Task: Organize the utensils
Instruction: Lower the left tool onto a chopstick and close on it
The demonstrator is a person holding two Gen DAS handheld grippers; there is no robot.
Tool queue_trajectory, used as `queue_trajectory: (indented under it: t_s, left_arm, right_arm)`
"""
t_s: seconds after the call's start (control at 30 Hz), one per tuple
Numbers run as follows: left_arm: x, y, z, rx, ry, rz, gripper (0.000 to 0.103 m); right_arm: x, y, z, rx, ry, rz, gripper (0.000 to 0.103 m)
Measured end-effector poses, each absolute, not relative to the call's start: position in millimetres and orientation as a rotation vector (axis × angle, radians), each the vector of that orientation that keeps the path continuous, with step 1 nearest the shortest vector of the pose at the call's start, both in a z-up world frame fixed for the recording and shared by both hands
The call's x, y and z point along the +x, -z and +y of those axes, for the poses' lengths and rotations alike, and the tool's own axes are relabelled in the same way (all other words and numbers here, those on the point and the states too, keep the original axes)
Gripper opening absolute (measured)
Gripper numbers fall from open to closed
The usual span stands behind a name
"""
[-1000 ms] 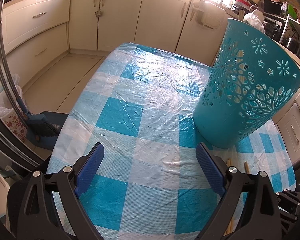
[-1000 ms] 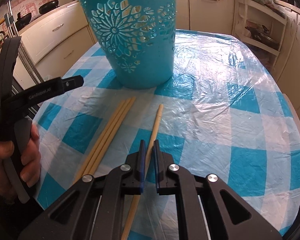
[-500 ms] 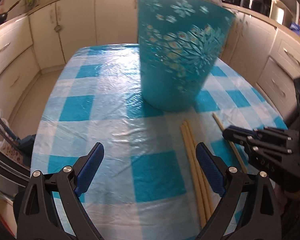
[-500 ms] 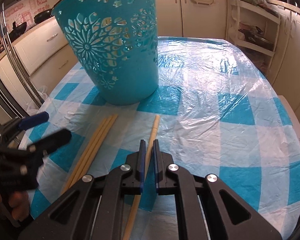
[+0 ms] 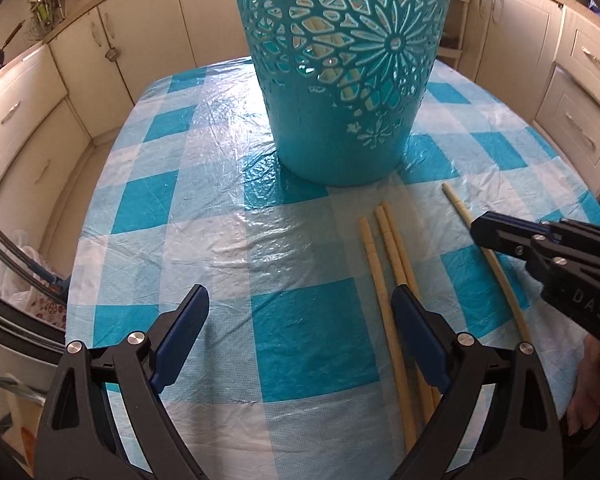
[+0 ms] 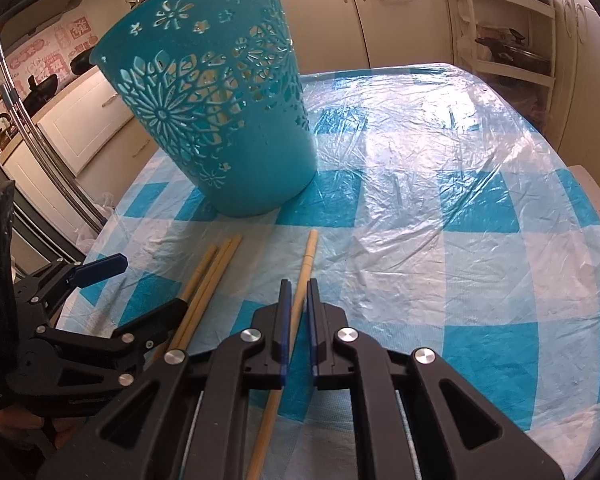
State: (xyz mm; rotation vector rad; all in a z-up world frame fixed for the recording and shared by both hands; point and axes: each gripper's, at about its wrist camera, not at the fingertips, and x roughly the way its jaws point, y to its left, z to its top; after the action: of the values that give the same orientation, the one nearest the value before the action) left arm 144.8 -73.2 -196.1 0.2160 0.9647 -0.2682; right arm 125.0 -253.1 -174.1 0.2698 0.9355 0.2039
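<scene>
A teal cut-out basket (image 5: 340, 100) (image 6: 220, 120) stands upright on the blue-checked tablecloth (image 5: 204, 240). In front of it lie three pale chopsticks (image 5: 380, 248) (image 6: 216, 264) side by side, and a single chopstick (image 5: 456, 204) (image 6: 309, 252) to their right. My right gripper (image 6: 298, 284) (image 5: 480, 226) is shut on that single chopstick, low over the cloth. My left gripper (image 5: 300, 296) (image 6: 146, 282) is wide open with nothing between its fingers. Its right finger (image 5: 416, 332) hovers over the three chopsticks.
Cream kitchen cabinets (image 5: 112, 40) ring the table. A shelf rack (image 6: 512, 40) stands at the back right. A bag (image 5: 32, 292) hangs off the table's left edge. A hand (image 5: 592, 400) holds the right gripper's handle.
The left gripper has swung right and rolled, so the basket now sits centred and the three chopsticks lie under its right finger. The right gripper stays shut on the single chopstick.
</scene>
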Motion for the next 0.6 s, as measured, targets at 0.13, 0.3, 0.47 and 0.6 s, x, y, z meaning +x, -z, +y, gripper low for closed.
queue_trajectory:
  t_s: [0.13, 0.3, 0.47, 0.6]
  left_arm:
    - [143.0, 195.2, -75.9, 0.242, 0.254, 0.954, 0.087]
    - [143.1, 191.0, -80.6, 0.208, 0.325, 0.981, 0.056]
    - [149.6, 188.0, -82.7, 0.154, 0.362, 1.018, 0.012]
    - [152.0, 189.3, -80.8, 0.145, 0.346, 1.021, 0.007]
  right_arm:
    - [125.1, 174.9, -255.7, 0.287, -0.211, 0.935, 0.008]
    - [124.7, 175.7, -260.0, 0.293, -0.219, 0.933, 0.009]
    - [124.3, 175.8, -261.3, 0.303, -0.225, 0.932, 0.010]
    - [124.4, 176.1, -261.9, 0.312, -0.227, 0.932, 0.010]
